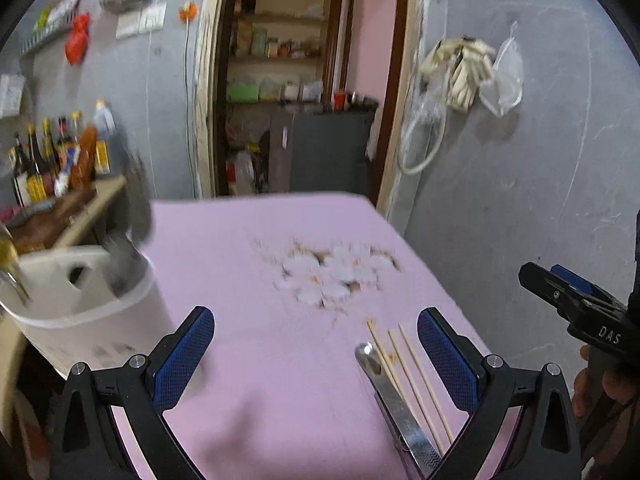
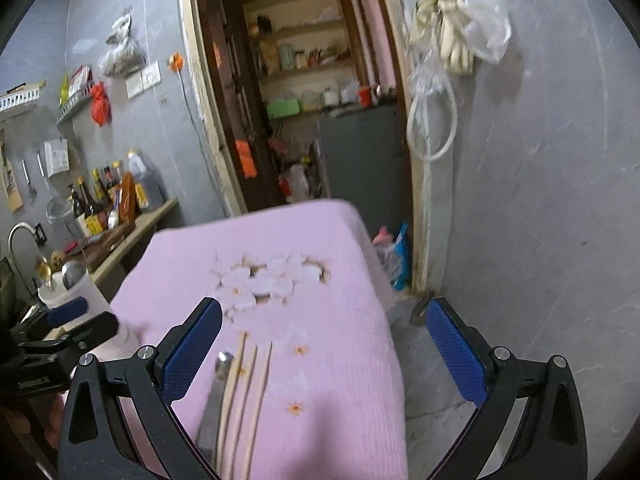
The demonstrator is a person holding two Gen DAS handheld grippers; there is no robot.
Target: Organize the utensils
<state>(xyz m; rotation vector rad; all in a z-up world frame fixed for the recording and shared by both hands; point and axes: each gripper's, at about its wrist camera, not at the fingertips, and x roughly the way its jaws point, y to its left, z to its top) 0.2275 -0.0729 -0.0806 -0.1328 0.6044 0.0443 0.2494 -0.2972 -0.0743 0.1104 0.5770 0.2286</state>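
Note:
Three wooden chopsticks (image 1: 416, 380) lie side by side on the pink tablecloth (image 1: 248, 320), partly across a flat metal utensil handle (image 1: 390, 396). My left gripper (image 1: 316, 354) hovers open above the cloth, the chopsticks just inside its right finger. A white utensil holder (image 1: 84, 320) with spoons in it stands at the table's left edge. In the right wrist view the chopsticks (image 2: 244, 400) and the metal handle (image 2: 214, 404) lie by the left finger of my open right gripper (image 2: 324, 344). The holder (image 2: 80, 296) stands far left there.
A counter (image 2: 132, 236) with sauce bottles (image 2: 104, 204) and a sink tap runs along the left wall. Behind the table is an open doorway (image 1: 304, 80) to a pantry with shelves. A grey wall with hanging bags (image 1: 472, 72) is on the right. A hand (image 1: 600, 384) holds the right gripper.

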